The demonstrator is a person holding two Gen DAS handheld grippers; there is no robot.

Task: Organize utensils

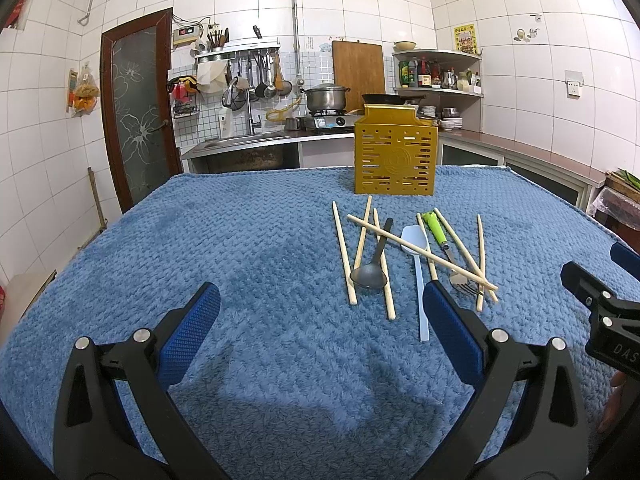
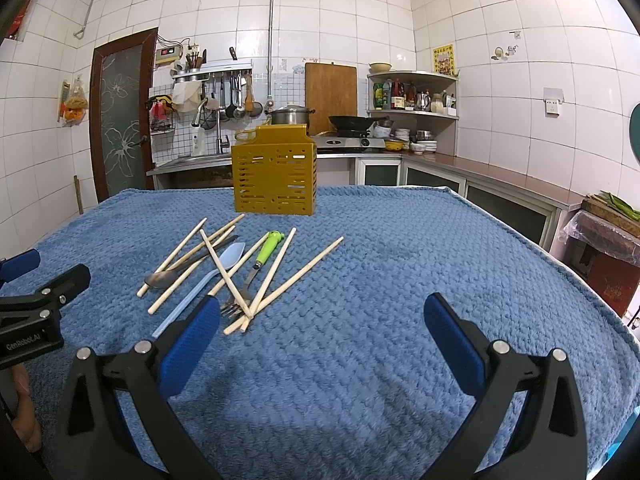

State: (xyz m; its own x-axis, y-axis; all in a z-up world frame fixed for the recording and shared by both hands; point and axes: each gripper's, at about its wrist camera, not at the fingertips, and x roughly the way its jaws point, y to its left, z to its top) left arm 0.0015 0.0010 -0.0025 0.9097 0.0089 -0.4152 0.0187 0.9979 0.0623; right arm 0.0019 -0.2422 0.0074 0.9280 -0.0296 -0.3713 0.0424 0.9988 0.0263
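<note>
A yellow perforated utensil holder (image 1: 394,158) (image 2: 275,178) stands upright at the far side of the blue towel. In front of it lie several wooden chopsticks (image 1: 404,240) (image 2: 304,270), a dark metal spoon (image 1: 370,276) (image 2: 160,279), a pale blue plastic spoon (image 1: 416,248) (image 2: 230,260) and a green-handled fork (image 1: 438,228) (image 2: 269,250), partly crossing each other. My left gripper (image 1: 320,304) is open and empty, above the towel near the pile's front left. My right gripper (image 2: 322,316) is open and empty, to the pile's right.
A blue towel (image 1: 224,240) (image 2: 420,248) covers the table. Behind it are a sink, a stove with pots and a corner shelf. A crate with a plastic bag (image 2: 604,232) stands at the right. Each gripper shows at the other view's edge.
</note>
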